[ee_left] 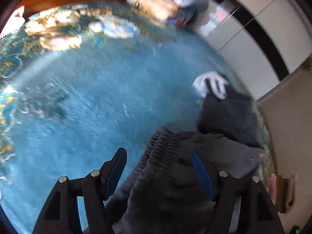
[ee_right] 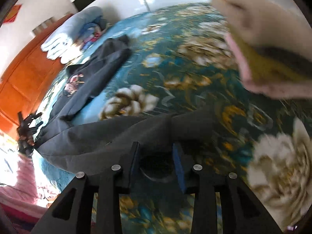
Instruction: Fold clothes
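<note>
Because the dark garment (ee_right: pixel 109 136) on the bed (ee_left: pixel 78 107) is soft and limp, it should sag unless taken by its ribbed hem. The left tool (ee_left: pixel 156 167) and right tool (ee_right: pixel 157 159) gape, gripping nothing.

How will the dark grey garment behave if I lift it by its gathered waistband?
The dark grey garment looks likely to be floppy: it lies creased and draped over the bedspread. Its gathered waistband probably stretches. Lifted at one point, the rest would likely hang and trail.
</note>
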